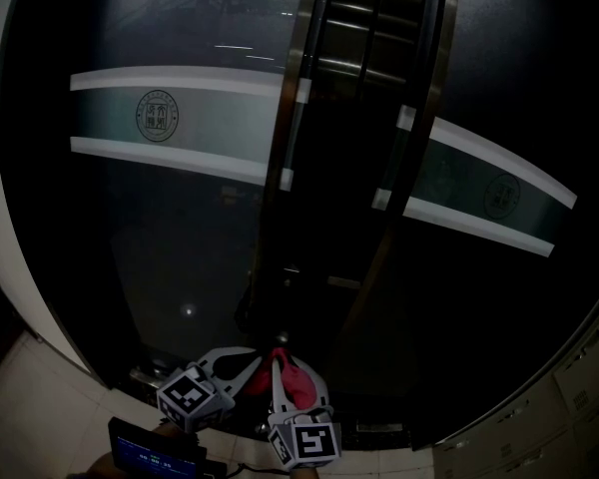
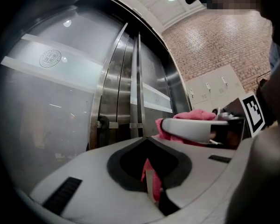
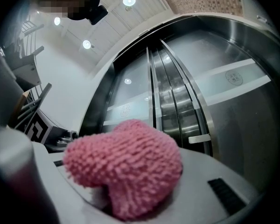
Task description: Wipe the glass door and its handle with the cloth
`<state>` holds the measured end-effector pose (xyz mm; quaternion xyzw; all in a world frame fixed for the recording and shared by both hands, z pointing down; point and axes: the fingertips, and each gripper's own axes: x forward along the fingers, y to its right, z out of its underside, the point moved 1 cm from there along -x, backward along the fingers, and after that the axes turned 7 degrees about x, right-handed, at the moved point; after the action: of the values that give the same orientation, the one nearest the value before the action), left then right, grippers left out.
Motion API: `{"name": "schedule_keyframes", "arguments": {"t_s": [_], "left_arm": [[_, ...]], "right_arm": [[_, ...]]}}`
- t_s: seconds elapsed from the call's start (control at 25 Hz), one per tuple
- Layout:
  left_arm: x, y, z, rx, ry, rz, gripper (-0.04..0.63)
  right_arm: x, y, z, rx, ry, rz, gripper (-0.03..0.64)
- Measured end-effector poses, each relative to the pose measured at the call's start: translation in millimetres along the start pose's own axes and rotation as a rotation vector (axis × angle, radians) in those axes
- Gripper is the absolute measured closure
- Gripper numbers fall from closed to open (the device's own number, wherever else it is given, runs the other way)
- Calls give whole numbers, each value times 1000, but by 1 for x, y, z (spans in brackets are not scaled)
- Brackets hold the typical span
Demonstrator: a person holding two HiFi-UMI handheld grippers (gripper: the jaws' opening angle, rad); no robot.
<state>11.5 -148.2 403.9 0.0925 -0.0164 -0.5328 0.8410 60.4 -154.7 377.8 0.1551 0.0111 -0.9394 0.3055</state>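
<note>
My right tongs [image 1: 285, 387] clench the fluffy pink cloth [image 3: 126, 167], left tongs [image 2: 147, 141] pinched together; wiping unstarted, it next needs lifting onto the dark glass door [image 1: 180, 238].

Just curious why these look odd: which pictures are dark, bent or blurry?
Head view: very dim, the glass door almost black. Left gripper view: brighter, door frames bowed by the lens. Right gripper view: the pink cloth looms close and soft.

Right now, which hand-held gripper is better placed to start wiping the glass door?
Right, probably. The right hand-held gripper grips the bunched pink cloth facing the glass door; the left hand-held gripper pinches only a thin pink sliver of it.
</note>
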Motion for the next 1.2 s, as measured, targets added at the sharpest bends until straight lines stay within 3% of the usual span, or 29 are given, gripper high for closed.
{"name": "schedule_keyframes", "arguments": {"t_s": [1.2], "left_arm": [[-3, -6, 2, -8, -9, -12, 588]], "right_arm": [[3, -2, 7, -10, -17, 12, 572]]}}
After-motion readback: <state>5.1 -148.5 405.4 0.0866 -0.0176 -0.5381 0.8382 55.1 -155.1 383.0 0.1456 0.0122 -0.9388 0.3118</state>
